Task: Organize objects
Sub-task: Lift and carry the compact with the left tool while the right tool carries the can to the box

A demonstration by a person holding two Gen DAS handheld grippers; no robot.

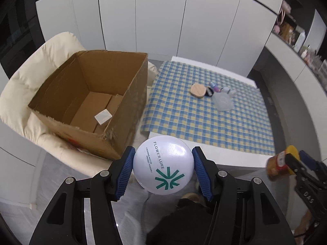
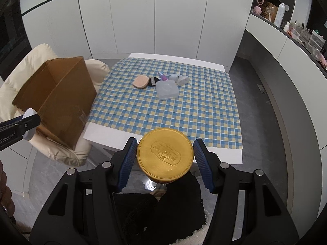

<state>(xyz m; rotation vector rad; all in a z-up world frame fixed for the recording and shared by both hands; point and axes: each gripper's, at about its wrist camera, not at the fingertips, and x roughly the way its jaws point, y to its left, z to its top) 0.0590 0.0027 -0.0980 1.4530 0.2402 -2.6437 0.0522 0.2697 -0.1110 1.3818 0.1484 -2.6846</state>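
Right now, a white table (image 2: 229, 155) is standing in front of tall white cupboard doors (image 2: 173, 20). A blue and yellow checked cloth (image 2: 184, 112) is lying flat over most of the table top. A cream armchair (image 1: 24, 77) is sitting just beside the table, on its left side. A big brown cardboard box (image 1: 87, 98) is resting on the armchair with its top open. A small white square thing (image 1: 103, 116) is lying on the floor of the box.

A little pile of things is waiting near the middle of the cloth. A clear plastic case (image 2: 166, 90) is lying nearest the front of the pile. A round peach puff (image 2: 140, 82) is lying to its left, and a small black thing (image 2: 153, 81) is touching the puff. A purple tube (image 2: 162, 75) and two pale round things (image 2: 179, 79) are lying at the back, close together.

The left claw (image 1: 163, 166) is holding a round white compact (image 1: 163, 164) with green letters and a green star mark. Both blue pads (image 1: 126, 170) are pressing on its sides. It is hanging in the air just in front of the table edge, near a corner of the box.

The right claw (image 2: 165, 156) is holding a jar by its gold lid (image 2: 165, 153). The pads are squeezing the lid from both sides. In the left view, the brown jar (image 1: 274, 166) is showing at the right edge, past the table's front.
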